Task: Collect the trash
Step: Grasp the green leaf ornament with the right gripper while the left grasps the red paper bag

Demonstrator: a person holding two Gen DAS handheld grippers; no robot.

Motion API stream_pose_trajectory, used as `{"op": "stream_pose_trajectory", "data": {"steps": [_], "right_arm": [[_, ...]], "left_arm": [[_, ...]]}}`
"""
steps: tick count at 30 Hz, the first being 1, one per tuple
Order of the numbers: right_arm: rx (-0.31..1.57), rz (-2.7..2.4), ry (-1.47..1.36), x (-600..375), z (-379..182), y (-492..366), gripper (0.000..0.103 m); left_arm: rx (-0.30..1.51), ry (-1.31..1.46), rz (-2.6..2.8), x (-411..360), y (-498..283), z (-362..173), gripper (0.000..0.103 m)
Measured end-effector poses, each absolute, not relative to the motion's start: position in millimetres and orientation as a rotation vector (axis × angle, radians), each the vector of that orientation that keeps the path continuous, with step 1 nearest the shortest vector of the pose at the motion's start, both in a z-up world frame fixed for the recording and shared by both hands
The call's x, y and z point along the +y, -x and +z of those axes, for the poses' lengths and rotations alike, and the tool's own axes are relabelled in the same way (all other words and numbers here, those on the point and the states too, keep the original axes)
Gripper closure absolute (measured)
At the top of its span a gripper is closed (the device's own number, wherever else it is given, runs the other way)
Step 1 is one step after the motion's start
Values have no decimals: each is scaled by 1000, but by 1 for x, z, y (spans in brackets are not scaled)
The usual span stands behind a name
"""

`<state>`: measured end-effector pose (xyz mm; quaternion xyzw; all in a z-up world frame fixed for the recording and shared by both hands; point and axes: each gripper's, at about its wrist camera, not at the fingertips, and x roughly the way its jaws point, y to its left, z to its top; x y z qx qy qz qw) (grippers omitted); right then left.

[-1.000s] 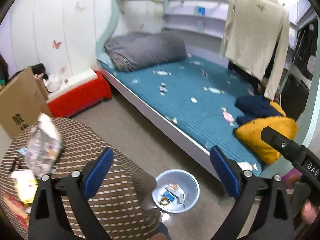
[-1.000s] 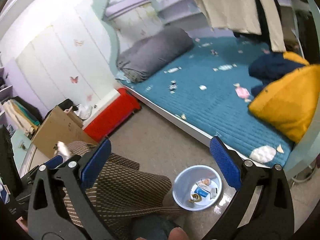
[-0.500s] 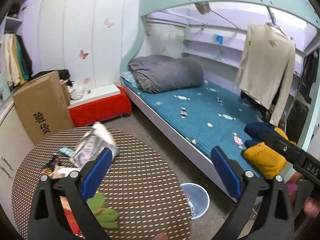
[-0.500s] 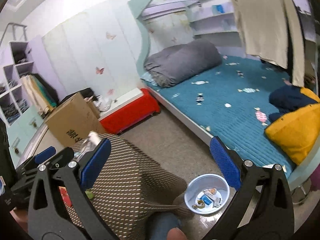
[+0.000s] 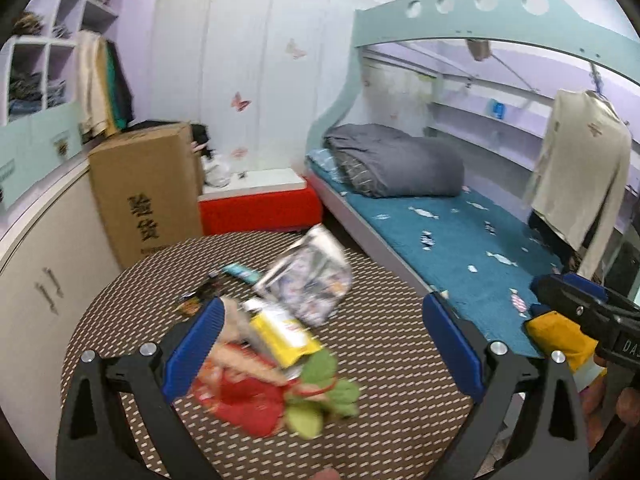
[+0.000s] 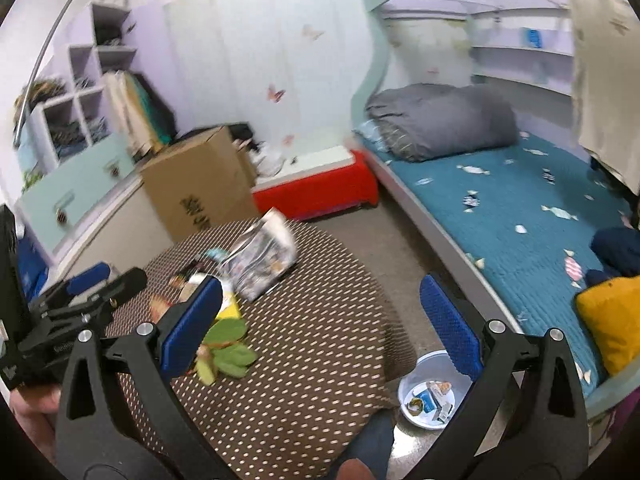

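A pile of trash lies on the round table with its brown dotted cloth. In it are a crumpled silver snack bag, a yellow wrapper, a red wrapper, a green piece and small dark wrappers. My left gripper hovers open over the pile and holds nothing. My right gripper is open and empty above the table's right half, with the silver bag and green piece to its left. A pale blue basin holding several scraps sits on the floor.
A cardboard box and a red bench stand behind the table. The bunk bed with a teal cover, grey duvet and yellow pillow runs along the right. A sweater hangs over it. White cabinets line the left.
Both views have swung up and left from the floor and basin toward the tabletop. The trash pile now lies between the left gripper's fingers in view. Both grippers stay open.
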<state>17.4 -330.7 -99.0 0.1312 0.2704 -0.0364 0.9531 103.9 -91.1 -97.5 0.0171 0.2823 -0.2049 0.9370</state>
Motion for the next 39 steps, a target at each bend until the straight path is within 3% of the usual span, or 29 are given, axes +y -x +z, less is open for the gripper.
{"op": "stream_pose_trajectory", "data": {"steps": [17,19,23,25,29,39], "right_arm": [[837,209,-102,-225,-195,-92,7],[849,236,-85,-215,-203,-101,10],[881,258,-54,-203,-219,-122,26],[898,288,-57,-198,-226,-132,41],[899,312,-63,-198,-231,-132,83],[854,261,-161,-243,-213,-103,87]], "left_arm": [[710,58,-246,22,-118,-162,6],[735,76,-238,29,-120,-169,6],[760,87,-228,34,-124,-179,6],[762,86,-238,34,-127,-182,6],[777,68,-293,26,-138,-188,6],[816,-57,-350,-24,-153,-214,6]]}}
